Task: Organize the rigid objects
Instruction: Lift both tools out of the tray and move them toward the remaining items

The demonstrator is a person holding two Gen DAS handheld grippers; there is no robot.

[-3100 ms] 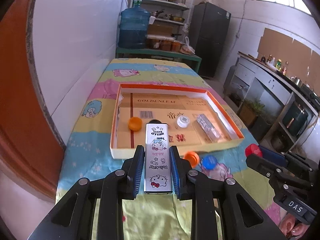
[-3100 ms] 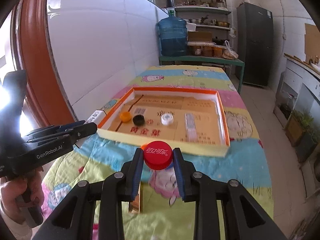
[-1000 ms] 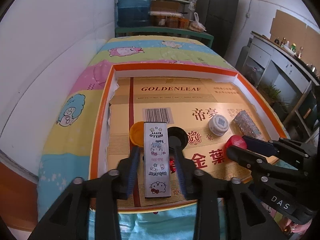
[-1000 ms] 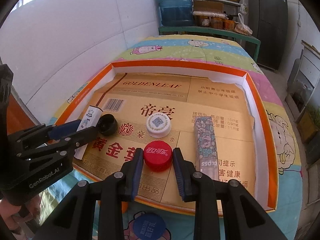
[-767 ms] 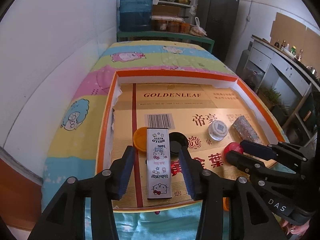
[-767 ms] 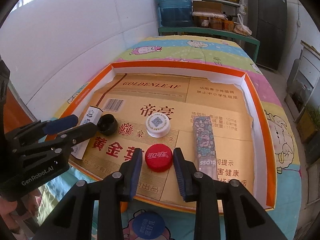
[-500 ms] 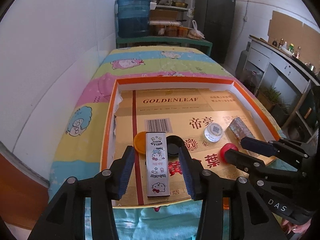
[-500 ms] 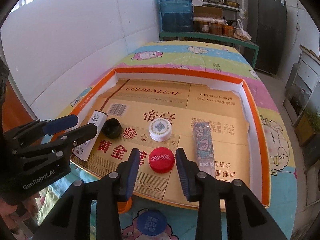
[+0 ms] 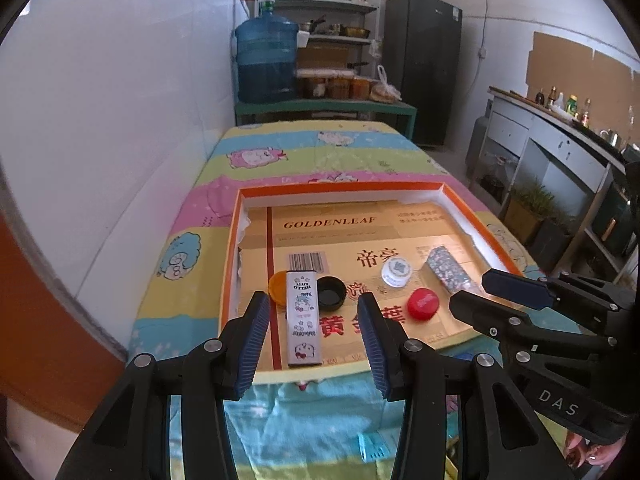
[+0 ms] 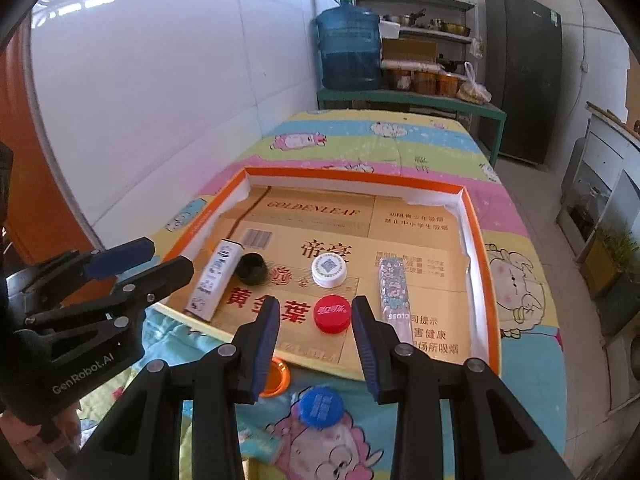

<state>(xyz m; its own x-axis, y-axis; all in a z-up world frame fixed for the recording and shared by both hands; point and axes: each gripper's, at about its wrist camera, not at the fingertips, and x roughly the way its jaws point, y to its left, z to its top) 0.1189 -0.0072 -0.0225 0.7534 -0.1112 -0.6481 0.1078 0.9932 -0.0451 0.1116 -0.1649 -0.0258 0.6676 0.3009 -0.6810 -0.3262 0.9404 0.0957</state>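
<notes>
Both tools, left (image 9: 313,326) and right (image 10: 315,326), gape empty; only the right view shows the blue cap (image 10: 321,406) outside the tray (image 10: 482,276)

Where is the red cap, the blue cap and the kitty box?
red cap (image 10: 331,314): right wrist view, on its printed top.
blue cap (image 10: 321,407): right wrist view, middle of its top.
kitty box (image 9: 303,317): left wrist view, middle of its picture face.

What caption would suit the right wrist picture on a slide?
Open right hand-held gripper above a red cap lying in the orange-rimmed tray; a blue cap waits on the cloth outside.
</notes>
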